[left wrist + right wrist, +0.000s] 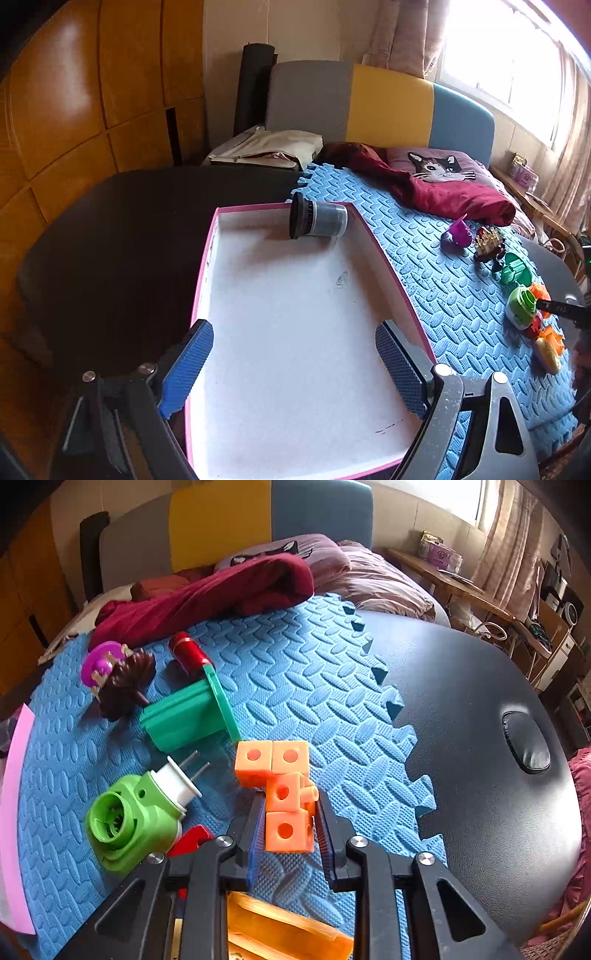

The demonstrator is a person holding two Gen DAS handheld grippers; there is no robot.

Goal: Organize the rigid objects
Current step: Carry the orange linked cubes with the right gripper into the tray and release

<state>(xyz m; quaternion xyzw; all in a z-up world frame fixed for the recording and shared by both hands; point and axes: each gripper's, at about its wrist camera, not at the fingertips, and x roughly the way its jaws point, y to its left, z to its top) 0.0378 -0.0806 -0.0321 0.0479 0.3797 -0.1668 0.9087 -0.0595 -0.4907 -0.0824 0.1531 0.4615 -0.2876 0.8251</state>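
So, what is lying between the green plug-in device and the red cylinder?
In the right wrist view, the teal flanged piece lies on its side between the green plug-in device and the red cylinder, on the blue foam mat.

The left tongs (293, 373) hang spread wide over a pink-rimmed white tray (295, 332). A dark-capped jar (318, 220) lies on its side in the far corner. Small toys (517, 280) are scattered on the blue foam mat (424, 266).

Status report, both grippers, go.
Left gripper open over pink box. Right gripper shut on orange cube block. Green plug close beside.
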